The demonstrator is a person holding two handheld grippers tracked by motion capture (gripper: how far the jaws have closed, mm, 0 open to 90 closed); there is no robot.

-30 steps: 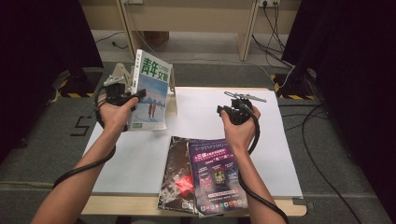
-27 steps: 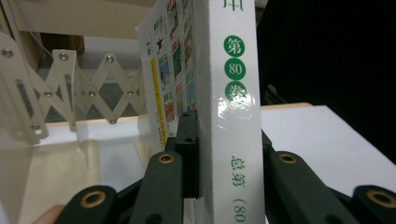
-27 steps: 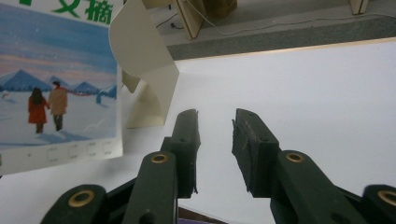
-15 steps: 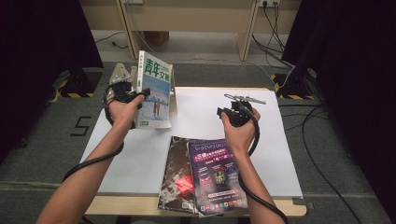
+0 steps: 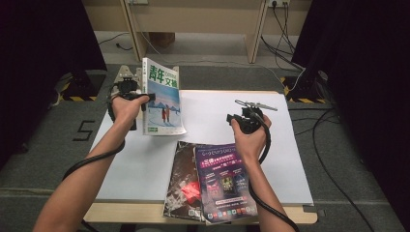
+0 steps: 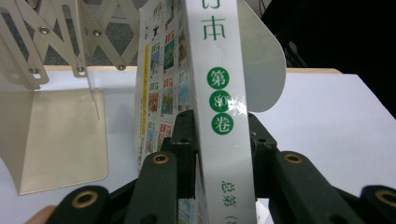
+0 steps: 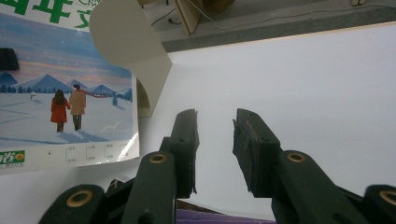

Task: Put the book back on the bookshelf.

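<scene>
Currently left gripper (image 5: 129, 93) at far-left of white table (image 5: 290, 159), clamped on spine of thick book (image 5: 163, 99); seen up close in left gripper view, book (image 6: 210, 93) standing upright between the two black jaws, pads on front and back covers, jaws just been easing apart a little yet book between them and touched on both sides; white spine with green round labels facing that camera; cream metal bookend (image 6: 60, 135) with accordion lattice just beside book on one side, another rounded cream bookend plate (image 6: 261, 60) behind it on the other; snowy cover with two walking figures visible in right gripper view (image 7: 65, 107), same rounded plate (image 7: 128, 46) next to it; right gripper (image 5: 247, 116) over bare tabletop mid-right, well apart from book; jaws spread, nothing between, only white table surface (image 7: 303, 84) beyond; near front edge, two magazines lying flat, dark one (image 5: 181, 181) partly under purple one (image 5: 222, 181), both just in front of right hand (image 5: 251, 137); cables trailing from both grippers back along forearms.
</scene>
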